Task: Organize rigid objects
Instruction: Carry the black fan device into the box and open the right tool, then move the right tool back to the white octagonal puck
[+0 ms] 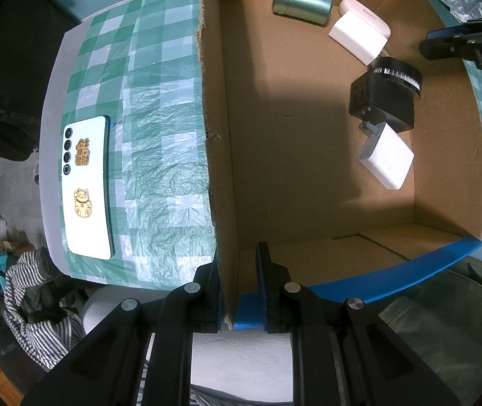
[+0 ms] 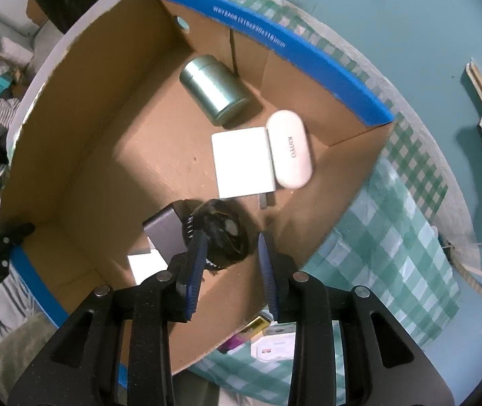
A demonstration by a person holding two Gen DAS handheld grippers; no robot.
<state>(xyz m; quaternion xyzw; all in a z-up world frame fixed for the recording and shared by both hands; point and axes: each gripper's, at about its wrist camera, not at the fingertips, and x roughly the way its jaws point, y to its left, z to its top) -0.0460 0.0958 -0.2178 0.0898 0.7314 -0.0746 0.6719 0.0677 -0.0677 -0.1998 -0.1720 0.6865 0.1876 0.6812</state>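
Left gripper clamped tight on the corner wall of the cardboard box, one finger outside and one inside. Right gripper hung over the box with jaws parted, nothing pinched; the small black round gadget sat just below, loose on the box floor. Further in: white charger block touching a white oval case, then a silver tin lying sideways. White phone left outside on the green checked tablecloth.
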